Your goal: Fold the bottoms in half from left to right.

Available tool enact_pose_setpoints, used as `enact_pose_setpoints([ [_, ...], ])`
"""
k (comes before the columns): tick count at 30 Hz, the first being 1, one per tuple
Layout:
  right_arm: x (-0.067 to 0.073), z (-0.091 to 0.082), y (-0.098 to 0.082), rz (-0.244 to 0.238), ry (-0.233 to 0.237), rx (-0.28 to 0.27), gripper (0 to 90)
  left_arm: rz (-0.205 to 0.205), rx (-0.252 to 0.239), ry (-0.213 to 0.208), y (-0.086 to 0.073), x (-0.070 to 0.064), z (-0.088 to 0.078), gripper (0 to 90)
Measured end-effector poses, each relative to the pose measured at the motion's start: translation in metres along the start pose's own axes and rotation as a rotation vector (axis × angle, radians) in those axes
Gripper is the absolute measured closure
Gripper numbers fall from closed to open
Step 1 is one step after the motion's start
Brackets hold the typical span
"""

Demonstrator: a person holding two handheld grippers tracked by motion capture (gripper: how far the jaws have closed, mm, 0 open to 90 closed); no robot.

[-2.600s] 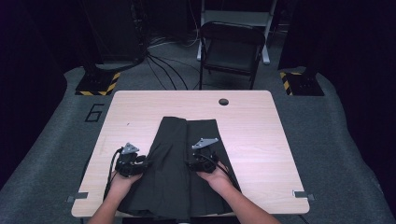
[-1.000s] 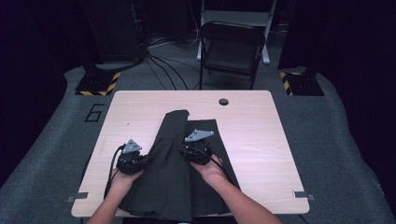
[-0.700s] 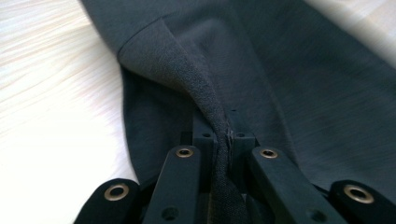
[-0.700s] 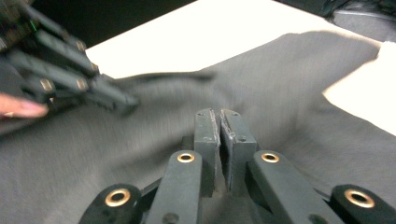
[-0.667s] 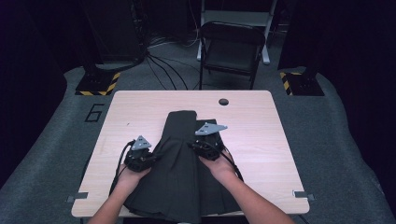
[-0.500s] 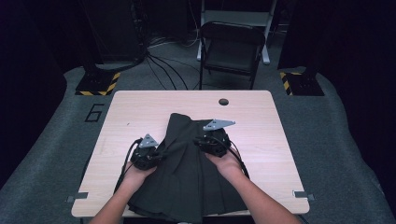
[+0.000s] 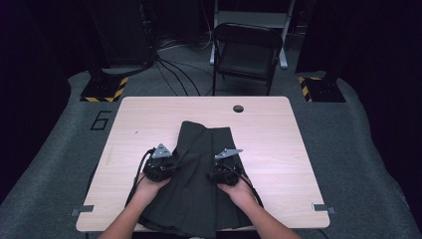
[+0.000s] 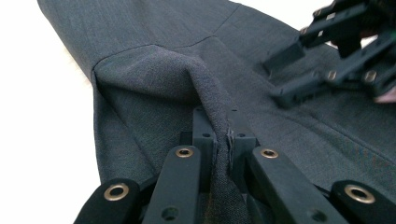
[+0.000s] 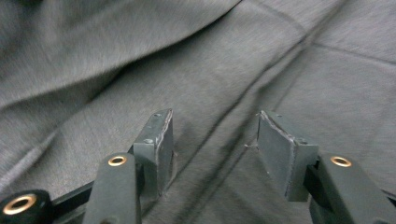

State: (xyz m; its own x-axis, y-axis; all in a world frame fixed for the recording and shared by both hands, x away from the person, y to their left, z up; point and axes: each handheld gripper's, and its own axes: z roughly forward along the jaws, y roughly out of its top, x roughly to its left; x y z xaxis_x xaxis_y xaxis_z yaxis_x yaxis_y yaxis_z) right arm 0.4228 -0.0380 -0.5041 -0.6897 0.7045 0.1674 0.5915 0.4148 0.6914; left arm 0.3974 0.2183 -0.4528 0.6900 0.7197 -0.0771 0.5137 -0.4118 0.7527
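A dark grey garment [image 7: 196, 149] lies lengthwise on the light wooden table [image 7: 278, 129], its near end hanging over the front edge. My left gripper [image 7: 166, 167] is at the garment's left edge, shut on a raised fold of the cloth [image 8: 205, 88]; the left gripper view shows the fabric pinched between the pads of the left gripper [image 8: 218, 135]. My right gripper [image 7: 219, 172] is over the garment's right half. Its jaws have just been opening, and the right gripper [image 9: 215, 144] stands open just above flat cloth [image 9: 140, 60] with nothing pinched. The right gripper [image 8: 280, 77] also appears in the left gripper view.
A cable hole [image 7: 238, 108] sits near the table's far edge. Beyond the table stand a folding chair [image 7: 247, 52] and floor cables [image 7: 171, 69]. Yellow-and-black striped bases [image 7: 104, 89] flank the far corners. Bare tabletop lies to either side of the garment.
Both hands carried the cloth away from the person, then the right hand came back toward the person and down. The right gripper's jaws opened and let go of the cloth; the left keeps its grip.
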Motion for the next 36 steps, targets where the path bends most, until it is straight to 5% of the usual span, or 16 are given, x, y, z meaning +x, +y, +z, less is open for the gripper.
enact_pose_setpoints([
  [4,0.005,0.006,-0.002,-0.025,-0.006,0.011,50.6,0.005,-0.011,0.005,-0.001,0.000,0.000,84.9],
  [13,0.011,0.002,0.003,-0.062,0.008,-0.031,86.8,0.005,-0.012,0.005,-0.001,0.001,-0.001,84.9],
  [25,0.012,-0.031,0.019,-0.082,0.043,-0.111,88.2,0.017,-0.018,0.002,0.007,-0.001,-0.006,85.0],
  [36,-0.015,-0.071,0.031,-0.070,0.022,-0.141,88.4,0.005,-0.035,-0.042,0.021,-0.010,0.001,85.0],
])
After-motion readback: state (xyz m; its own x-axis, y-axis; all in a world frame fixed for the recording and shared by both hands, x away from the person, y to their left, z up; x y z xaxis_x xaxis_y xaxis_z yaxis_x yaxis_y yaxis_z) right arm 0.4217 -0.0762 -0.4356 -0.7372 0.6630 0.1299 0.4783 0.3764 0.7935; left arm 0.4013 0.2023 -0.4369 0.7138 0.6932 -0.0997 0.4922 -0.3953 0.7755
